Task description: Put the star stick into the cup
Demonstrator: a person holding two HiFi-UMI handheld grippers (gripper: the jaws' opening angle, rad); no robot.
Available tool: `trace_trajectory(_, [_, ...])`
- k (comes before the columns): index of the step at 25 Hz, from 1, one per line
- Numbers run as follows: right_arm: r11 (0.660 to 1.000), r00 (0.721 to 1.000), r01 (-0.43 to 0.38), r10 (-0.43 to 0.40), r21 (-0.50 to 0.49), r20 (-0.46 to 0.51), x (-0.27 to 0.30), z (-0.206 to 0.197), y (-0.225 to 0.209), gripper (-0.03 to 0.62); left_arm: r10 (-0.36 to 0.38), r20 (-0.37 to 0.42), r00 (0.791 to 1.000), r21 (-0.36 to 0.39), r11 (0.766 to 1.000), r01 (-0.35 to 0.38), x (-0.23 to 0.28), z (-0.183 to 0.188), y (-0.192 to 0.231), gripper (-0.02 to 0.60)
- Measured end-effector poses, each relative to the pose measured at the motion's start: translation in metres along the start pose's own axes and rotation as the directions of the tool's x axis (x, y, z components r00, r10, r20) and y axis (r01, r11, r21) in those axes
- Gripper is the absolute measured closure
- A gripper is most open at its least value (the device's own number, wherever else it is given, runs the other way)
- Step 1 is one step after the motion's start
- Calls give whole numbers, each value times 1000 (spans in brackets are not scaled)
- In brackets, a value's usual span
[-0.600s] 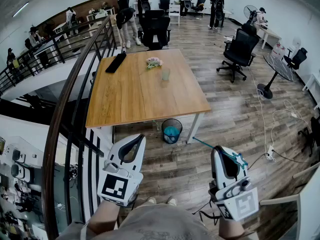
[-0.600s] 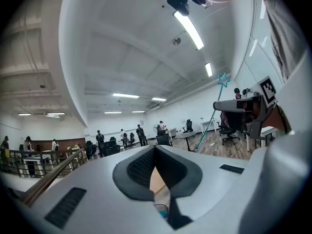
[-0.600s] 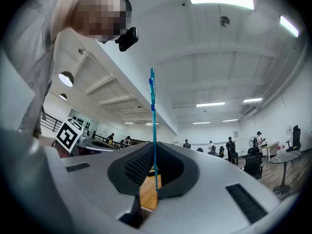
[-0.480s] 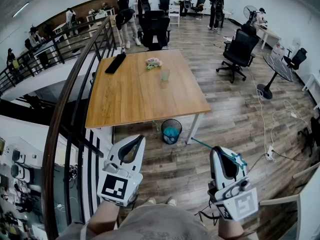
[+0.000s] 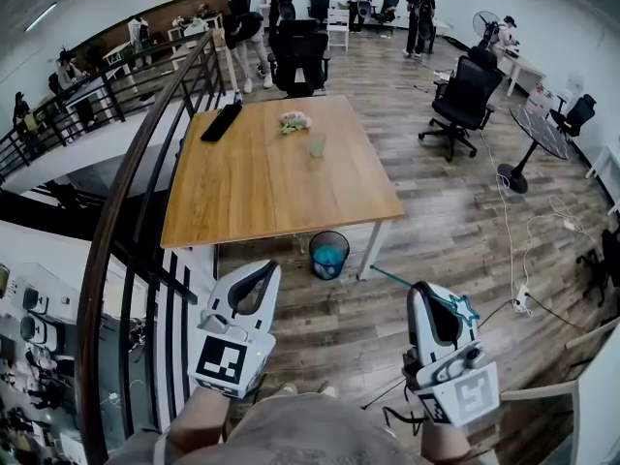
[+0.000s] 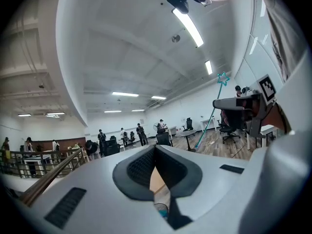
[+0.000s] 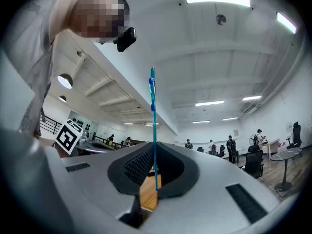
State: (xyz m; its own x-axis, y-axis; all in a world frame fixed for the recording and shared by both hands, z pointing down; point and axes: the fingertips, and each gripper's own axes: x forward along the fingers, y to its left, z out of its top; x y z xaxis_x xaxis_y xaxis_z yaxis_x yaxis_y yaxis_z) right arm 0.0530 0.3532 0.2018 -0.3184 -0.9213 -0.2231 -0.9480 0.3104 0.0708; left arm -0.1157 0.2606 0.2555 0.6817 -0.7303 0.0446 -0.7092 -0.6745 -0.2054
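Observation:
Far off on the wooden table (image 5: 252, 187) stands a clear cup (image 5: 317, 145). The star stick (image 5: 426, 296) is a thin teal rod with a star (image 5: 464, 310) at one end. My right gripper (image 5: 421, 287) is shut on it, low at the right, well short of the table. In the right gripper view the rod (image 7: 153, 130) rises straight up out of the closed jaws of that gripper (image 7: 155, 150). My left gripper (image 5: 270, 265) hovers at the lower left, shut and empty. The left gripper view shows its pads (image 6: 141, 167) meeting, with the stick (image 6: 212, 116) off to the right.
A pale flower-like bundle (image 5: 293, 121) and a flat black object (image 5: 222, 121) lie on the table's far side. Under its near edge stands a bin (image 5: 330, 254). A railing (image 5: 136, 192) runs along the left. Office chairs (image 5: 467, 93), floor cables (image 5: 528, 250) and people at the back.
The table has slid slightly left in the head view. Both grippers keep the same pose, and the stick stays in the right one.

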Motion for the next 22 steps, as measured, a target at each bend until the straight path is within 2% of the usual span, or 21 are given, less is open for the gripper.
trace_trajectory(10, [999,999,-32,32,-2,-19,2,-17,-15,554,19,2,1000,10,1000,-19,12,-3,-11,565])
trace_trajectory(15, [1000,999,-31,31,-6,-27,13,-29,-25,554,11,-16,1000,6,1000,-11,26,-20,-10,565])
trace_trajectory(19, [1000,999,-18,17,-16,-34,22,-46,-38,554,-3,1,1000,-4,1000,3,45,-30,-10,565])
trace_trajectory(22, [999,999,-19,18,-27,-32,34,-59,-53,554,-11,6,1000,18,1000,11,69,-38,-7,565])
